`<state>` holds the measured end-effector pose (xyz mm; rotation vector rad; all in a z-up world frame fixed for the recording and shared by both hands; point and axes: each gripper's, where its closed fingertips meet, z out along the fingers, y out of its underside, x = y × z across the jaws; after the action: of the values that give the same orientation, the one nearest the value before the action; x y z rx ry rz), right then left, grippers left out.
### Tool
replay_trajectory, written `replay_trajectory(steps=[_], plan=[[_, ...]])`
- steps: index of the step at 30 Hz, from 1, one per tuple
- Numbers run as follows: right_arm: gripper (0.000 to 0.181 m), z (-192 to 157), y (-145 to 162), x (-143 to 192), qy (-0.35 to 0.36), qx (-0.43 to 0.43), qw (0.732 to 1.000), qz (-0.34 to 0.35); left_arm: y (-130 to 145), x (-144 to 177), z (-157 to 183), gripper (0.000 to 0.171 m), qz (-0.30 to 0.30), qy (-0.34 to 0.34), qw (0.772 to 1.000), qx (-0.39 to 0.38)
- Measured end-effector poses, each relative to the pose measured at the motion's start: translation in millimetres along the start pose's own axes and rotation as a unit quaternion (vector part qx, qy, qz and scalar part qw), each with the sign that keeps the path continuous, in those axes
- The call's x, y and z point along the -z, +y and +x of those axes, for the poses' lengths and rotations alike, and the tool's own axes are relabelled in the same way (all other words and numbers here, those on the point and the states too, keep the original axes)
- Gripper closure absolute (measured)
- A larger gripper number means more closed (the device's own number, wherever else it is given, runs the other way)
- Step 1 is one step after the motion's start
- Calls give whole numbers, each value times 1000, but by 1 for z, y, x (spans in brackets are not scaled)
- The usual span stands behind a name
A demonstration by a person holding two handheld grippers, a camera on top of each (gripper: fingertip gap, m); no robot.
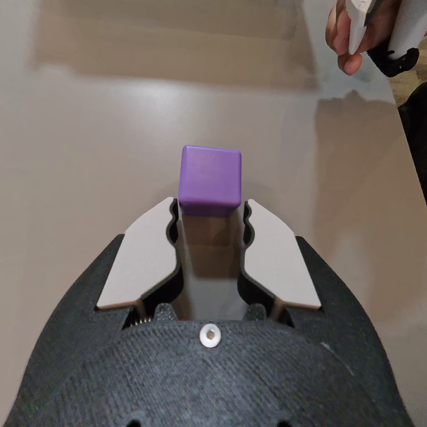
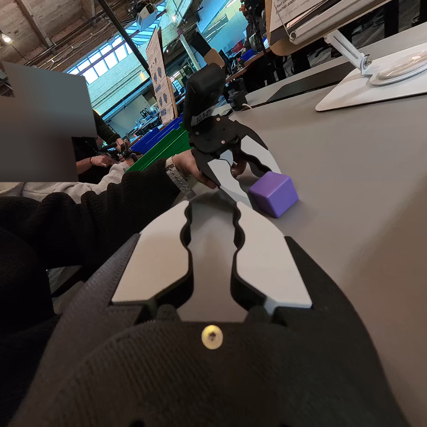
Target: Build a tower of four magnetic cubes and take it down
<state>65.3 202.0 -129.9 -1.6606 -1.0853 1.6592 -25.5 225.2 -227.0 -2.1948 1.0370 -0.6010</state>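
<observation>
In the left wrist view, the left gripper [image 1: 210, 203] points down at a grey table [image 1: 92, 161]. Its fingers [image 1: 147, 249] are spread, and a purple cube [image 1: 210, 178] stands on the table just ahead of the tips, in line with the gap and not pinched. At the upper right a hand [image 1: 346, 39] holds the other gripper's handle.

In the right wrist view, the right gripper [image 2: 212, 205] hangs low over the same table [image 2: 346, 184], its fingers [image 2: 261, 249] parted with nothing between them. Farther off, the left gripper [image 2: 251, 182] straddles the near edge of the purple cube [image 2: 275, 194], tips at its sides. A white monitor stand [image 2: 369, 80] rests on the table at the upper right.
</observation>
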Motion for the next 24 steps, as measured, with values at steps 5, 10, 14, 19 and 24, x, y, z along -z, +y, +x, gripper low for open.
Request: replay_trajectory(steps=[5, 10, 14, 19, 24], plan=[[147, 1, 0, 0, 0, -4, 1000, 1, -1, 0, 2, 117, -4, 1, 1000, -3], [147, 1, 1, 0, 1, -3, 1000, -1, 0, 1, 3, 117, -7, 6, 1000, 0], [147, 0, 1, 0, -1, -5, 1000, -1, 0, 4, 0, 117, -9, -2, 1000, 3], [147, -3, 2, -1, -9, -11, 1000, -2, -15, 34, -5, 117, 21, -33, 999, 34], [147, -7, -5, -4, -27, -28, 999, 13, -56, 128, -17, 106, 156, -143, 973, 95]])
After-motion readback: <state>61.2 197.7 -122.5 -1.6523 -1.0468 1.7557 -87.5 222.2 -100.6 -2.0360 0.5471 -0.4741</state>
